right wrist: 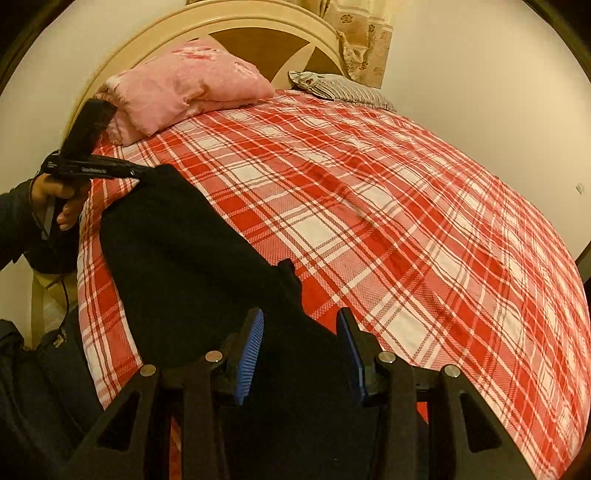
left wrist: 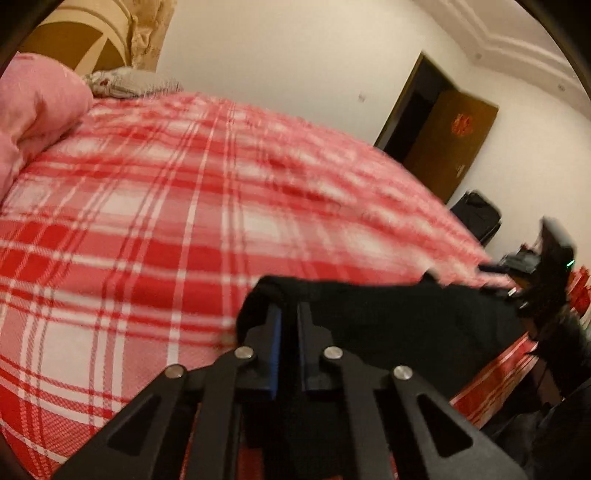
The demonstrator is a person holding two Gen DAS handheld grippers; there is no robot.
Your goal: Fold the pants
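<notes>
Your left tool (left wrist: pixel 289 325) is pinching the black pants (right wrist: pixel 192 240), your right tool (right wrist: pixel 300 354) is spread around them; fabric stretches between the 2 along the bed's (right wrist: pixel 406 221) near edge.

We list: pants (right wrist: pixel 177 236), plain black; bedspread (right wrist: pixel 369 206), red-and-white plaid; quilt (right wrist: pixel 184 85), pink with faint floral print; pillow (right wrist: pixel 343 90), grey striped; headboard (right wrist: pixel 236 22), cream and brown; curtain (right wrist: pixel 364 37), beige patterned; gripper pads (right wrist: pixel 251 354), blue.

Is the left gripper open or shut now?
Shut on the black pants: the left gripper has its fingers nearly together, with black cloth between them.
</notes>
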